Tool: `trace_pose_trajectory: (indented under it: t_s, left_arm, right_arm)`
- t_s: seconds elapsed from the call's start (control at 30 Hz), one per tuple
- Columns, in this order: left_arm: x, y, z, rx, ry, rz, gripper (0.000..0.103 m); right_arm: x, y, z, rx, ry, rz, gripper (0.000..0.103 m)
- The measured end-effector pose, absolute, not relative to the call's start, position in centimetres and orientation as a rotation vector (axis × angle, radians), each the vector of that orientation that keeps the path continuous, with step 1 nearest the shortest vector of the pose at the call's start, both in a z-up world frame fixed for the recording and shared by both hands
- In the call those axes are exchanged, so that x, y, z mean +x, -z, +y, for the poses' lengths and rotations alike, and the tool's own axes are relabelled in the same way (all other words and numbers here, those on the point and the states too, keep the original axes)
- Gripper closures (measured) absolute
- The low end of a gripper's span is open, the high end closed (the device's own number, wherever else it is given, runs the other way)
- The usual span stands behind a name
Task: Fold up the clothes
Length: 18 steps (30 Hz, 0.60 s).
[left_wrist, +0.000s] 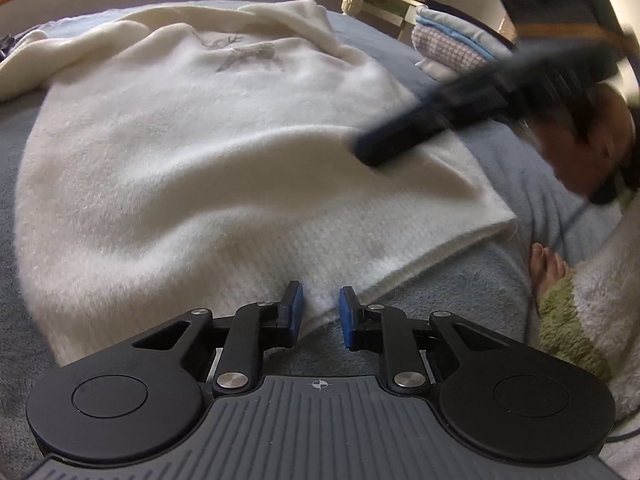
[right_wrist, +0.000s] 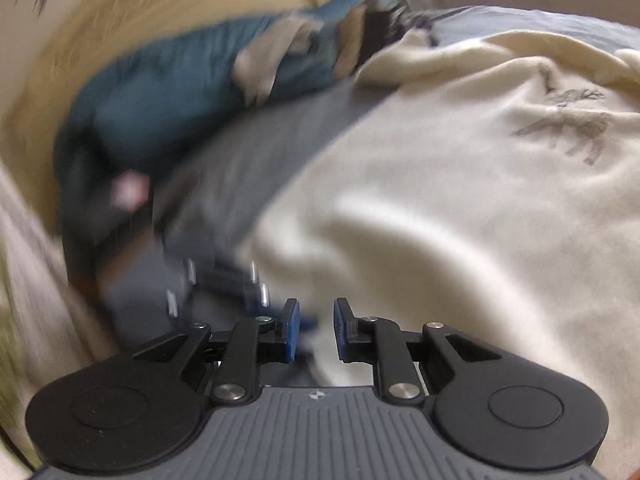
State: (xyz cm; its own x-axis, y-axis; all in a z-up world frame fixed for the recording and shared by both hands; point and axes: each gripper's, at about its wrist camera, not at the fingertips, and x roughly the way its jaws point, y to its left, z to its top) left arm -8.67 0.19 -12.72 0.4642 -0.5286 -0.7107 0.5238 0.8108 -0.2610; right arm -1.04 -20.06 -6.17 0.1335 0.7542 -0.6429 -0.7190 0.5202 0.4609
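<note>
Cream sweater (left_wrist: 192, 152), grey deer motif (left_wrist: 250, 56)

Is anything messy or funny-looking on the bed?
Yes. The cream sweater lies rumpled, with a ridge of cloth across its middle and its top bunched up. Beyond it, a teal garment sits in a crumpled heap, unfolded.

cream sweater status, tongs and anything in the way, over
Left tongs narrow gap at the hem, not pinching. Right tongs empty, gap visible. Cream sweater flat, unfolded on blue blanket. Teal clothes pile beside it.
</note>
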Motion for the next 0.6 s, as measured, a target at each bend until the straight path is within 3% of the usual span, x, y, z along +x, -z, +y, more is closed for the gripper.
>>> trace_pose_trajectory:
  t_s: [0.2,0.37,0.47,0.5,0.6]
  left_arm:
    - [-8.9,13.0,0.7,-0.049,0.653,0.868,0.084]
    - [-8.9,13.2,1.2,-0.082,0.665,0.871,0.084]
    - [-9.0,13.4,1.5,-0.094,0.675,0.869,0.084]
    - [-9.0,13.4,1.5,-0.093,0.68,0.866,0.084]
    - [-9.1,13.5,1.8,-0.102,0.692,0.861,0.084]
  right_arm:
    - [2.1,5.5,-11.9,-0.141,-1.131,0.891,0.084]
    - [4.5,8.1,-5.0,-0.313,-1.161,0.918,0.084]
    - [6.3,10.5,-2.2,-0.368,-1.131,0.928,0.095]
    - [7.4,10.6,-1.7,-0.333,-1.124,0.924,0.103]
    - [10.1,10.2,-0.9,-0.24,-1.045,0.919,0.103]
